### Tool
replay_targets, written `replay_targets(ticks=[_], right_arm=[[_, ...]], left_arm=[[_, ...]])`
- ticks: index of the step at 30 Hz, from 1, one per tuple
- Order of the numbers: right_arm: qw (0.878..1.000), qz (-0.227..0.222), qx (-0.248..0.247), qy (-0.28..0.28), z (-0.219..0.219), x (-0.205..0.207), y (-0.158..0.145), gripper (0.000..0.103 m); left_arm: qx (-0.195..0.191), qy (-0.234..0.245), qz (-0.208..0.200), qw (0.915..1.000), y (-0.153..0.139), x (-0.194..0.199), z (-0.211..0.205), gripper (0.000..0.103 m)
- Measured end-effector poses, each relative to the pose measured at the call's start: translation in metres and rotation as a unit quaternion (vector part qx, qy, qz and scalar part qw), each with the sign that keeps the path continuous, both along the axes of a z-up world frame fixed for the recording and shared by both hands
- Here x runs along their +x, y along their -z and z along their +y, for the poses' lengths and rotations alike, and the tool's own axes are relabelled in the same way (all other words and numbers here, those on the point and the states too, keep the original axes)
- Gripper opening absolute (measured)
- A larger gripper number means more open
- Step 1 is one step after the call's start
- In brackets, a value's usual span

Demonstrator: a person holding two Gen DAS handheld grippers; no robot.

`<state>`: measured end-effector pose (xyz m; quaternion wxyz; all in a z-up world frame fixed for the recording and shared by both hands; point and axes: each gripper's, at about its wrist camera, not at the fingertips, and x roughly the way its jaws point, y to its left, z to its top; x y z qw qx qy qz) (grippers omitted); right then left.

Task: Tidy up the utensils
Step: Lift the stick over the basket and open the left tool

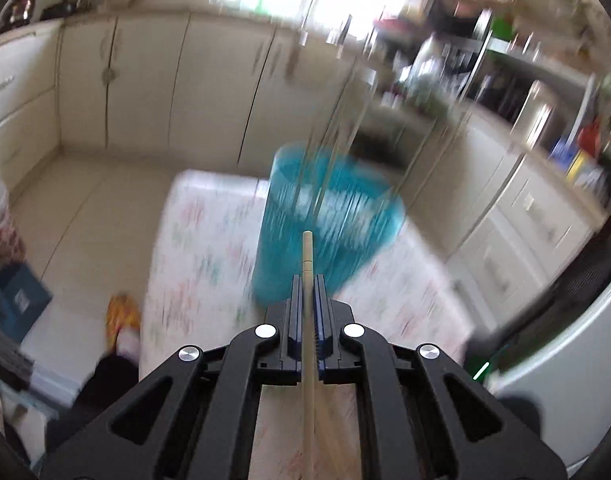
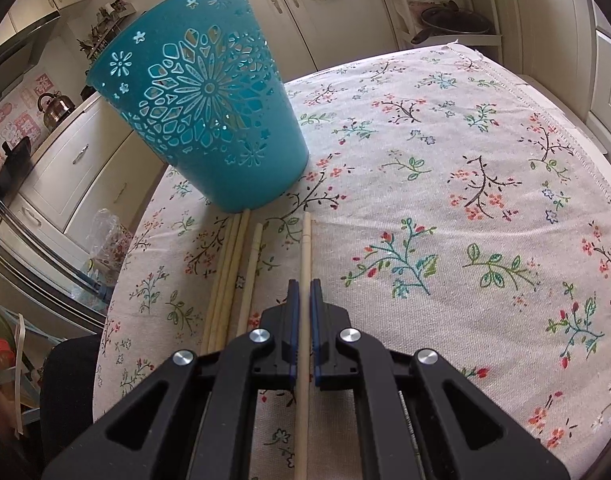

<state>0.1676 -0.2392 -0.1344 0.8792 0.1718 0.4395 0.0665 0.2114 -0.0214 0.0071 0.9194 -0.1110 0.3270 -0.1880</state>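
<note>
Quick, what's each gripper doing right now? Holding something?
Left gripper: shut on a wooden chopstick, above the blue basket.
Right gripper: shut on another chopstick, low over the flowery tablecloth.

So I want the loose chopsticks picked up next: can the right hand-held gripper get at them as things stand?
Probably not yet. The right hand-held gripper is already shut on a chopstick. The loose chopsticks lie uncovered on the tablecloth just to its left, so nothing else blocks them.
</note>
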Motion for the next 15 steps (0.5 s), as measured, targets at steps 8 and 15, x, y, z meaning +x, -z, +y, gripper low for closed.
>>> replay_targets(ticks=[8, 15], right_arm=[[1.000, -0.005, 0.006, 0.000, -0.002, 0.000, 0.001, 0.006], [1.000, -0.009, 0.019, 0.000, -0.006, 0.001, 0.002, 0.006]], left_arm=[[-0.040, -0.015, -0.137, 0.9896, -0.073, 0.067, -0.032, 0.005], [-0.036, -0.056, -0.182, 0.9810, -0.078, 0.117, -0.063, 0.005]])
